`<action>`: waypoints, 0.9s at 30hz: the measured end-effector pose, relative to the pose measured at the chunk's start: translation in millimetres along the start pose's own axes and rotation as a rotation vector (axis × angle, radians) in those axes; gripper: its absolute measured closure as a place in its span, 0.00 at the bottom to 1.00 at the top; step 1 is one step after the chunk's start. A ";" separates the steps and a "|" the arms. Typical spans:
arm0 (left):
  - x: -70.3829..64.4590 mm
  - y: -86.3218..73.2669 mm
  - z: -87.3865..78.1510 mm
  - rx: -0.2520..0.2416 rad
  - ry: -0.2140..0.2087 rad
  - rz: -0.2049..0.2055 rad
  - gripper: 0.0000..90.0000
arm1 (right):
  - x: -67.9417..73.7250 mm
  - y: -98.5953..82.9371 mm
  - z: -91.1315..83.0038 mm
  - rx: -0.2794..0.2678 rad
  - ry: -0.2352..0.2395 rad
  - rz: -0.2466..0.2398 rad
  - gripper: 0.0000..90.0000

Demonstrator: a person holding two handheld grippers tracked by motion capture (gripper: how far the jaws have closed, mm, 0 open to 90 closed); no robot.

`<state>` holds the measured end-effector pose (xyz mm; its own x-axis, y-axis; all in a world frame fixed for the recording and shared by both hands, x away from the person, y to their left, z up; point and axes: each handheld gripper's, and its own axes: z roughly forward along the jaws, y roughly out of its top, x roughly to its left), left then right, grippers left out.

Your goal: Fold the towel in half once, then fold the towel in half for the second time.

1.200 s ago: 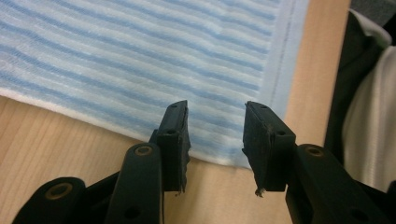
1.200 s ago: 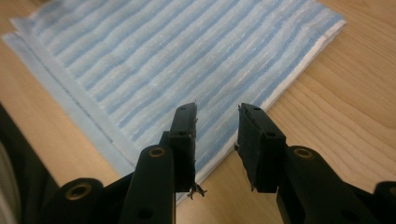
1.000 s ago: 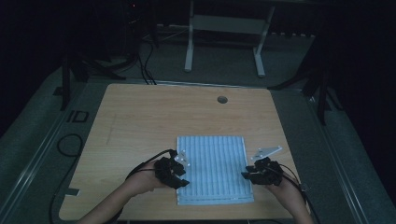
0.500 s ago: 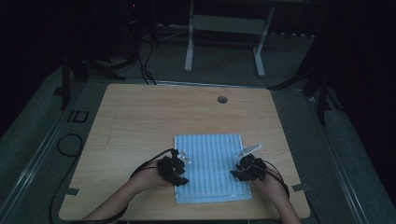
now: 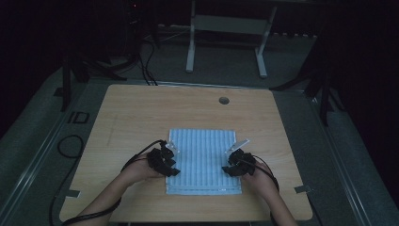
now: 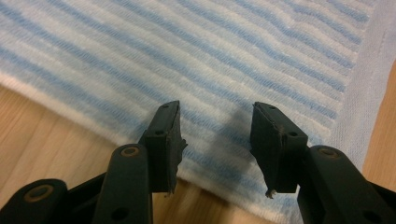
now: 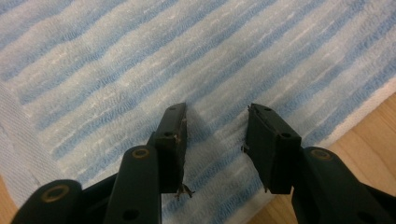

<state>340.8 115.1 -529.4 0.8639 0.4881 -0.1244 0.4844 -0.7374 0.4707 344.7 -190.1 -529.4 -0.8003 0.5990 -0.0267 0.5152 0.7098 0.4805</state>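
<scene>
A blue and white striped towel (image 5: 202, 160) lies flat on the wooden table (image 5: 141, 117), near its front edge. My left gripper (image 5: 164, 160) sits at the towel's left edge, open, its jaws over the striped cloth (image 6: 219, 60) close to the hem. My right gripper (image 5: 237, 164) rests at the towel's right edge, open as well, jaws spread above the towel (image 7: 140, 60). Neither pair of jaws holds any cloth between them. A person's hands and forearms come in from the bottom.
A round cable hole (image 5: 224, 100) sits at the table's far side. Cables (image 5: 70, 146) lie on the floor at the left. A white table frame (image 5: 226, 28) stands beyond the table. Bare wood lies behind and beside the towel.
My right gripper has moved left from beside the towel onto its right edge. The left gripper has stayed nearly in place at the left edge.
</scene>
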 end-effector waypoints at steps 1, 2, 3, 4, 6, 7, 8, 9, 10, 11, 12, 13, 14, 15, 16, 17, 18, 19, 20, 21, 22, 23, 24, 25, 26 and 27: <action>-0.5 -0.9 -0.6 0.002 0.000 0.002 0.57 | 0.3 0.0 0.0 -0.005 0.005 -0.001 0.61; -1.3 -1.5 -0.9 0.003 -0.004 0.003 0.56 | 1.1 -0.3 -0.4 -0.005 0.018 0.002 0.59; -2.1 -1.7 -1.5 0.007 0.000 0.003 0.55 | 1.5 -0.4 -0.8 -0.005 0.024 -0.005 0.57; -2.5 -1.5 -2.4 0.012 0.002 -0.002 0.54 | 2.3 -0.2 -1.7 0.000 0.020 -0.017 0.56; -1.9 -0.1 -5.3 0.024 0.017 -0.006 0.50 | 2.8 1.4 -5.7 0.002 0.030 -0.027 0.55; -0.2 1.1 -7.9 0.034 0.031 -0.001 0.50 | 1.8 2.5 -9.2 -0.003 0.031 -0.034 0.55; 2.0 2.4 -11.1 0.033 0.042 -0.004 0.49 | 0.5 4.2 -13.0 -0.009 0.025 -0.029 0.55; 4.6 3.8 -14.8 0.024 0.049 -0.015 0.49 | -2.0 6.4 -17.5 -0.017 0.016 -0.029 0.55; 8.4 5.6 -19.0 0.018 0.055 -0.021 0.49 | -5.7 8.8 -22.1 -0.028 0.010 -0.031 0.55; 12.4 7.2 -22.8 0.006 0.066 -0.029 0.49 | -9.8 11.4 -26.7 -0.034 0.005 -0.028 0.55; 17.5 8.9 -26.4 0.002 0.074 -0.038 0.49 | -13.9 14.4 -31.0 -0.039 -0.006 -0.025 0.55; 22.3 10.4 -29.1 -0.004 0.083 -0.050 0.49 | -18.8 17.5 -34.9 -0.045 -0.016 -0.024 0.54; 27.7 11.7 -31.2 -0.009 0.092 -0.064 0.49 | -24.2 20.5 -38.2 -0.049 -0.020 -0.020 0.55; 33.4 13.0 -32.6 -0.012 0.097 -0.080 0.49 | -29.5 23.8 -40.8 -0.049 -0.025 -0.009 0.55; 38.8 14.3 -33.6 -0.013 0.105 -0.091 0.49 | -35.4 26.9 -42.6 -0.051 -0.032 -0.005 0.54; 44.1 15.9 -34.6 -0.011 0.118 -0.098 0.49 | -41.3 30.3 -43.8 -0.045 -0.040 0.001 0.54; 49.5 17.9 -35.4 -0.007 0.127 -0.108 0.49 | -47.5 33.7 -44.1 -0.040 -0.046 0.005 0.55; 54.6 20.3 -36.6 -0.002 0.142 -0.111 0.49 | -53.1 37.1 -44.6 -0.028 -0.058 0.012 0.55; 59.4 23.2 -38.1 0.002 0.153 -0.120 0.49 | -59.2 40.4 -44.6 -0.025 -0.070 0.012 0.54; 64.1 26.5 -39.7 0.003 0.158 -0.121 0.49 | -65.3 43.9 -44.5 -0.015 -0.073 0.023 0.54; 68.0 29.9 -41.2 -0.004 0.171 -0.124 0.49 | -71.4 47.4 -44.4 -0.013 -0.079 0.030 0.54; 71.9 33.6 -42.4 -0.010 0.184 -0.130 0.49 | -77.3 51.1 -44.0 -0.010 -0.087 0.039 0.54; 76.0 37.3 -43.7 -0.012 0.191 -0.134 0.49 | -83.3 54.7 -43.3 -0.004 -0.089 0.053 0.54; 79.9 40.9 -44.5 -0.021 0.195 -0.140 0.49 | -89.1 58.2 -42.6 -0.005 -0.087 0.064 0.54; 83.0 44.2 -44.6 -0.029 0.201 -0.148 0.49 | -94.1 61.7 -41.6 -0.005 -0.085 0.081 0.54; 86.3 47.2 -44.3 -0.036 0.202 -0.151 0.49 | -99.2 64.9 -40.2 -0.006 -0.085 0.087 0.54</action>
<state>432.1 143.1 -479.3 0.7354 0.6774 -0.0199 0.5972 -0.6340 0.4913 445.2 -218.3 -460.3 -0.7233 0.6880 -0.0590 0.5798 0.6516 0.4892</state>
